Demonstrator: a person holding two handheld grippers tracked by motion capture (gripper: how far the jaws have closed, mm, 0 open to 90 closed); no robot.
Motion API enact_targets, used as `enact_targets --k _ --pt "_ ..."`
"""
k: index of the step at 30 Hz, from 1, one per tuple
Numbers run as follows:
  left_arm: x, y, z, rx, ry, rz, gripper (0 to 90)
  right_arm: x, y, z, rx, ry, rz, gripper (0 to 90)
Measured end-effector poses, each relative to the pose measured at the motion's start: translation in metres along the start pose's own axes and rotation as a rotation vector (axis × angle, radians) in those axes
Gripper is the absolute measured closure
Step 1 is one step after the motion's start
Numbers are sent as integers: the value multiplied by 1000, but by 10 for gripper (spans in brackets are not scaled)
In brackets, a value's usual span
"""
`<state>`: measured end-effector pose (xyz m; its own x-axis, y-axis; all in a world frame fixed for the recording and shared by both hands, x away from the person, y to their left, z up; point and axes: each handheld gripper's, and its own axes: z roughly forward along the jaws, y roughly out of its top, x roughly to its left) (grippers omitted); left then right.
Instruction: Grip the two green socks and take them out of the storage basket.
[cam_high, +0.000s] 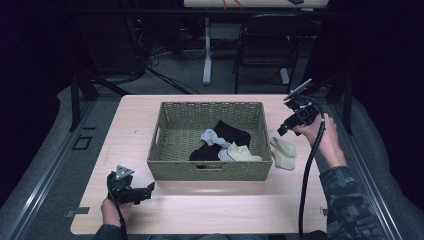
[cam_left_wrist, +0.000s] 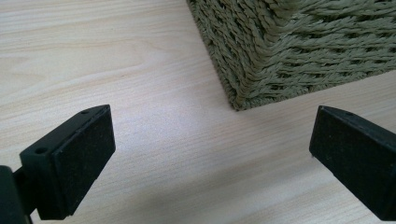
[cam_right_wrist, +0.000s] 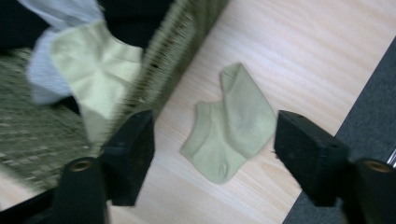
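A woven basket (cam_high: 165, 125) stands mid-table and holds black socks (cam_high: 231, 132), a grey sock (cam_high: 210, 136) and a pale yellow sock (cam_high: 241, 153). A second pale yellow sock (cam_high: 283, 152) (cam_right_wrist: 231, 126) lies on the table just right of the basket. My right gripper (cam_high: 283, 130) (cam_right_wrist: 212, 151) hovers above that sock, open, with nothing between its jaws. My left gripper (cam_high: 149, 189) (cam_left_wrist: 210, 158) rests low near the table's front left, open and empty, pointing at the basket's near left corner (cam_left_wrist: 243, 88).
The wooden table (cam_high: 200, 210) has bare room in front of the basket and to its left. The table's right edge and a grey floor strip (cam_right_wrist: 373, 107) run close to the loose sock. A chair (cam_high: 265, 45) and a desk leg stand beyond the far edge.
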<state>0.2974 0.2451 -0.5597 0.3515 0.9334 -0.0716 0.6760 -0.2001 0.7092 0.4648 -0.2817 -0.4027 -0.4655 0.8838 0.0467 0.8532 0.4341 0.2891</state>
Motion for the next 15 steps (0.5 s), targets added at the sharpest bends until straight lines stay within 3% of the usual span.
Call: enact_targets --k 7,15 --pt "0 0 0 -2 -1 -3 1 22 20 -27 -56 27 -71 72" --pt "0 0 0 -1 -1 0 1 55 40 -36 -88 42 -145 14"
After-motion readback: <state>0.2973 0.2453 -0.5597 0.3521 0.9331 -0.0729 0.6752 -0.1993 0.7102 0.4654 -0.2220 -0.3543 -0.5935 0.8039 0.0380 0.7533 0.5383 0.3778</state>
